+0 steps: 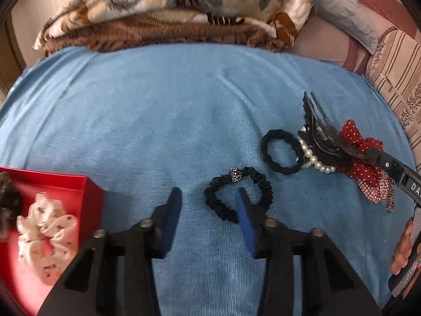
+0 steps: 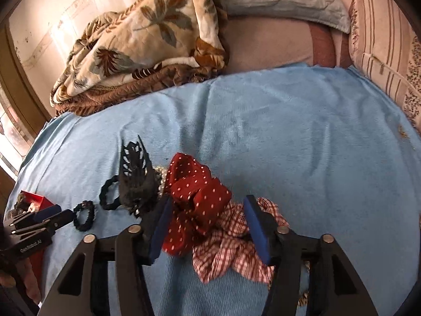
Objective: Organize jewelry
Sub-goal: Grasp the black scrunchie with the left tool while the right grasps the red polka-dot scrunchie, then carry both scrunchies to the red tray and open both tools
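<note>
My left gripper (image 1: 209, 197) is open and empty; its right finger overlaps a black scrunchie with a beaded ball (image 1: 238, 193) on the blue cloth (image 1: 158, 118). A red box (image 1: 65, 184) at the left holds a white spotted scrunchie (image 1: 50, 237). A plain black hair tie (image 1: 282, 151), a pearl string (image 1: 314, 159) and a black claw clip (image 1: 319, 126) lie at the right. My right gripper (image 2: 208, 205) is open, its fingers on either side of a red dotted scrunchie (image 2: 197, 187) and a checked scrunchie (image 2: 231, 242). The claw clip (image 2: 135, 173) lies just left of it.
A folded floral blanket (image 1: 184, 8) lies at the back edge of the cloth. Striped pillows (image 2: 381, 52) are at the right. The left gripper (image 2: 56, 216) and red box (image 2: 35, 200) show at the left of the right wrist view.
</note>
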### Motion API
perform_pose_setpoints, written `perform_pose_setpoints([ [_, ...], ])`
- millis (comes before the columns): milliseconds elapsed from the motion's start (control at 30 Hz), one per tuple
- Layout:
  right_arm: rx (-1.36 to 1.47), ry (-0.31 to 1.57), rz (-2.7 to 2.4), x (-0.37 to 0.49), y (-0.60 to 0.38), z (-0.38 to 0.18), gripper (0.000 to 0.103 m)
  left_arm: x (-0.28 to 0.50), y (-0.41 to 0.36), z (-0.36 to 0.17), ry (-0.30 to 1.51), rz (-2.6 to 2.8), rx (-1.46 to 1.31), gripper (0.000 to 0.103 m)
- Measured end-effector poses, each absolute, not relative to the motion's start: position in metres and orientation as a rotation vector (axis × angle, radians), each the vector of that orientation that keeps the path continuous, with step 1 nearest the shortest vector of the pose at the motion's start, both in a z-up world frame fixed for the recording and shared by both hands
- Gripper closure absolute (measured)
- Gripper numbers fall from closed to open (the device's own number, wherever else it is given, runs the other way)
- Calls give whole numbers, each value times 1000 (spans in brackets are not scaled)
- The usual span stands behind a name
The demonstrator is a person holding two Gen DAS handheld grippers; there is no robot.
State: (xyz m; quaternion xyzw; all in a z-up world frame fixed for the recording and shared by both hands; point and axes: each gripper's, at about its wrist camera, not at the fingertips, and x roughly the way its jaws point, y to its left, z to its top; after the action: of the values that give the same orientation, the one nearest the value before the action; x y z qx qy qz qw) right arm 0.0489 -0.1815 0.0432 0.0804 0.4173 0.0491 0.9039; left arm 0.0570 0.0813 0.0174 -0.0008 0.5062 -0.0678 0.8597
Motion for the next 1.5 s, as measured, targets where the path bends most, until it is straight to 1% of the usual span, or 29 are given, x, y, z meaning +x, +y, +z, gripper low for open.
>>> perform_pose_setpoints([
  [67, 164, 868, 108, 52, -180, 41, 55, 59, 80, 13, 1069, -155, -11, 65],
  [100, 161, 873, 113, 54, -179, 39, 62, 60, 79, 10, 1070, -156, -10, 65],
  [133, 160, 878, 117, 56, -178, 39, 71, 59, 78, 10, 1061, -155, -4, 65],
  [200, 161, 886, 125, 56, -177, 38, 83, 59, 75, 9, 1053, -154, 7, 65],
  [233, 162, 884, 125, 55, -177, 38, 87, 58, 73, 9, 1050, -151, 13, 68],
  [267, 170, 879, 127, 52, -177, 39, 88, 58, 72, 10, 1050, -151, 19, 90],
  [300, 179, 874, 131, 49, -178, 42, 90, 57, 70, 10, 1055, -147, 29, 98],
  [333, 184, 869, 131, 47, -178, 44, 91, 56, 69, 11, 1059, -152, 26, 97],
  [467, 210, 836, 133, 32, -178, 59, 92, 43, 65, 28, 1026, -173, 7, 97],
  [767, 258, 762, 142, -8, -181, 96, 92, -18, 61, 88, 925, -292, -49, 97],
  [933, 358, 763, 231, -39, -187, 107, 92, -53, 67, 112, 889, -341, -79, 97],
  [1067, 434, 808, 275, -60, -193, 95, 92, -76, 74, 119, 873, -350, -95, 97],
  [1100, 408, 813, 238, -64, -194, 92, 89, -80, 75, 120, 869, -342, -91, 97],
  [1167, 314, 829, 109, -68, -196, 85, 89, -86, 78, 121, 866, -339, -88, 97],
  [1300, 330, 843, 70, -74, -210, 77, 89, -96, 82, 120, 865, -332, -90, 97],
  [1333, 326, 832, 73, -77, -212, 79, 91, -98, 83, 121, 862, -327, -89, 97],
  [1467, 337, 747, 141, -92, -217, 96, 91, -105, 88, 124, 847, -319, -83, 97],
  [1500, 351, 734, 168, -96, -218, 99, 88, -107, 90, 125, 842, -317, -83, 97],
])
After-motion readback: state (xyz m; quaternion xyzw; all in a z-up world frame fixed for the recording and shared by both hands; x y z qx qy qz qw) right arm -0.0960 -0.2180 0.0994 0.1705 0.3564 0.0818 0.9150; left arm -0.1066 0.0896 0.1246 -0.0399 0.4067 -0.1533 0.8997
